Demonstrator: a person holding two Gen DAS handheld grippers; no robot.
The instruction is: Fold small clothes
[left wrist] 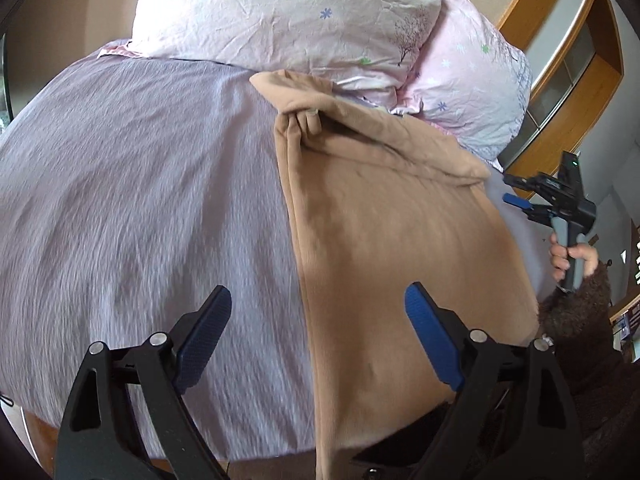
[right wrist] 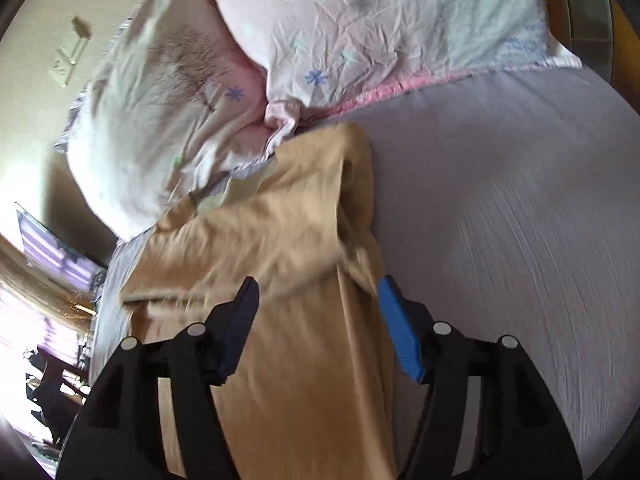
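A tan garment [left wrist: 392,248] lies on the lilac bed sheet [left wrist: 140,200], folded into a long strip with its far end bunched against the pillows. My left gripper [left wrist: 318,316] is open and empty, hovering above the garment's left edge near its near end. My right gripper [right wrist: 318,308] is open and empty above the same garment [right wrist: 288,320], its blue pad at the garment's right edge. The right gripper also shows in the left wrist view [left wrist: 520,196], held by a hand beyond the garment's right side.
Two pale floral pillows [left wrist: 288,12] [right wrist: 360,20] lie at the head of the bed, touching the garment's far end. A wooden headboard or cabinet [left wrist: 576,92] stands at the right. The bed's near edge [left wrist: 40,428] runs below the left gripper.
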